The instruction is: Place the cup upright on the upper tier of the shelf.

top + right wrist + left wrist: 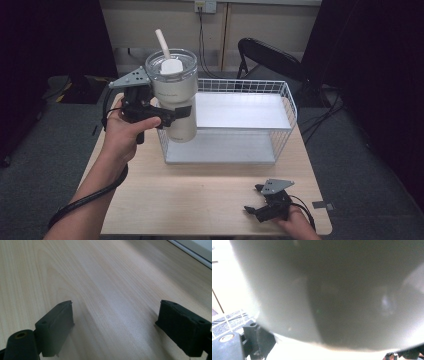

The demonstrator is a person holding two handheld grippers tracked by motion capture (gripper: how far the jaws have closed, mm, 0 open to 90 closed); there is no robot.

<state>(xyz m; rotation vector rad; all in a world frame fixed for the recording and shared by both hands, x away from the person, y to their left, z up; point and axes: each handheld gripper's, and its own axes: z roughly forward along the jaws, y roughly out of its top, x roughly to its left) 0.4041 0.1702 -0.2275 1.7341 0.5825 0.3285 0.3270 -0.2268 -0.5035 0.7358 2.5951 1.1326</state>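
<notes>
A cream tumbler (pixel 174 97) with a clear lid and a white straw (pixel 162 44) is seen in the upper middle of the high view, held upright at the near left corner of a white wire basket (pixel 287 107). It is clamped around its lower body by the left gripper (pixel 175 113), whose jaws are closed against the smooth wall; in the left gripper view the tumbler's (pixel 332 290) rounded side is pressed close to the lens. Whether its base rests on the basket floor or hangs just above cannot be told.

The tumbler is judged stiff and fairly heavy, more so if filled, with a slick wall that could slide in the pads. It is best held around the narrower lower body, kept upright, never by the straw or lid.

The right gripper (pixel 264 206) is seen at the lower right on the wooden table (pixel 200 200), jaws spread wide with nothing between them.
</notes>
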